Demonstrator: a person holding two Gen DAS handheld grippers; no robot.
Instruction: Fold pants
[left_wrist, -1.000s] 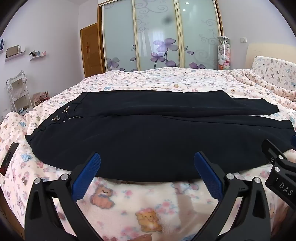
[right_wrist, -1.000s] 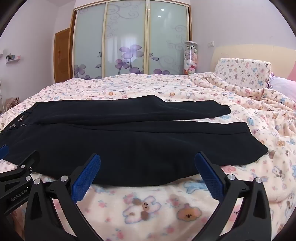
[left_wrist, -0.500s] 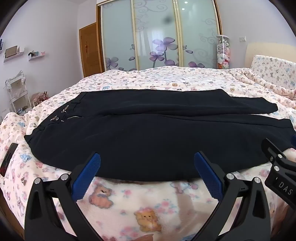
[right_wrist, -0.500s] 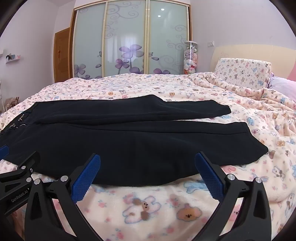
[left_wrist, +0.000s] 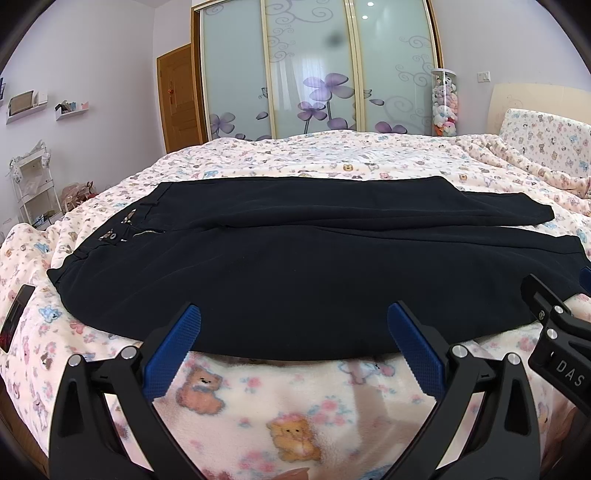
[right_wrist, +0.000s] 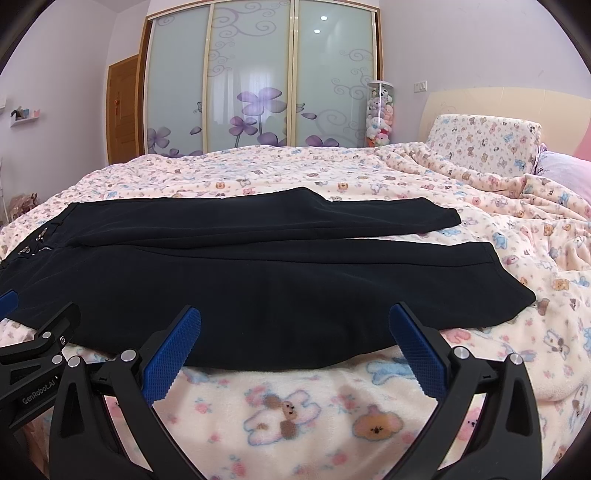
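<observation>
black pants (left_wrist: 295, 266) lie flat across the bed (left_wrist: 332, 155), waistband left, legs spread apart, unfolded. left claw (left_wrist: 293, 347) and right claw (right_wrist: 295, 347) both spread wide, empty, just short of the near leg's edge. judging: folding not begun; every fold remains.

You're looking at black pants (left_wrist: 295, 266) with small silver hardware (left_wrist: 127, 230) glinting at the left of the frame, lying on a cream-pink blanket (left_wrist: 280, 406) printed with brown bears, blue bears and pink flowers. Your left gripper (left_wrist: 293, 345) and right gripper (right_wrist: 294, 345) are black with textured blue pads (right_wrist: 171, 352) and silver screws. At the top of the frame, the wardrobe doors (right_wrist: 258, 77) are frosted pale green with purple flowers and swirls, framed in cream-gold. The door (left_wrist: 181, 99) at upper left is orange-brown wood; the walls (left_wrist: 96, 74) are pale lilac. The pillow (right_wrist: 484, 142) at right carries the same bear print.
</observation>
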